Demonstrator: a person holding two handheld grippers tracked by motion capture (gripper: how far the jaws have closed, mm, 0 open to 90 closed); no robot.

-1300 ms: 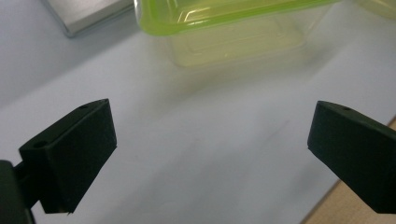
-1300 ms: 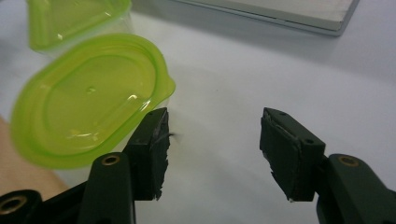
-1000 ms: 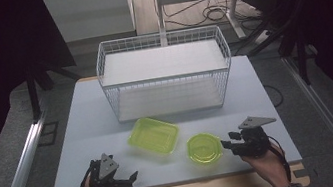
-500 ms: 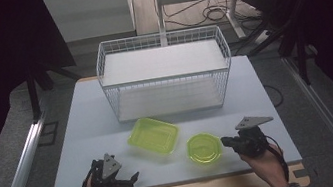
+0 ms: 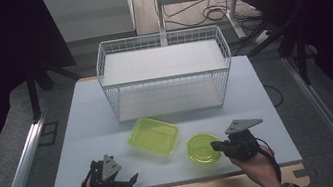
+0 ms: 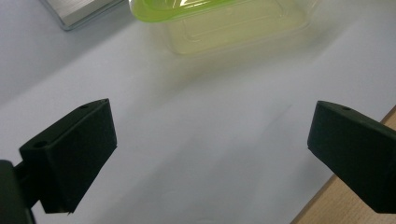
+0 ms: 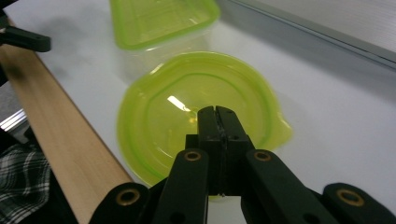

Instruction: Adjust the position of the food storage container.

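A round yellow-green lid point(image 5: 203, 148) point(image 7: 187, 107) lies flat near the table's front edge. Left of it and a little farther back sits a rectangular yellow-green container point(image 5: 153, 135) point(image 6: 224, 23) point(image 7: 163, 21). My right gripper point(image 5: 216, 145) point(image 7: 215, 112) is shut with nothing between its jaws; its tips hover over the lid's right rim. My left gripper point(image 5: 129, 184) point(image 6: 210, 144) rests low at the front left, jaws wide open and empty, pointing toward the container, which lies well beyond its tips.
A white wire basket point(image 5: 164, 73) with a shelf stands at the back middle of the grey table point(image 5: 88, 126). A wooden strip point(image 7: 70, 140) runs along the table's front edge. Dark curtains flank both sides.
The right gripper's jaws have closed and the hand has slid left toward the round lid. The lid, the container and the left gripper have stayed where they were.
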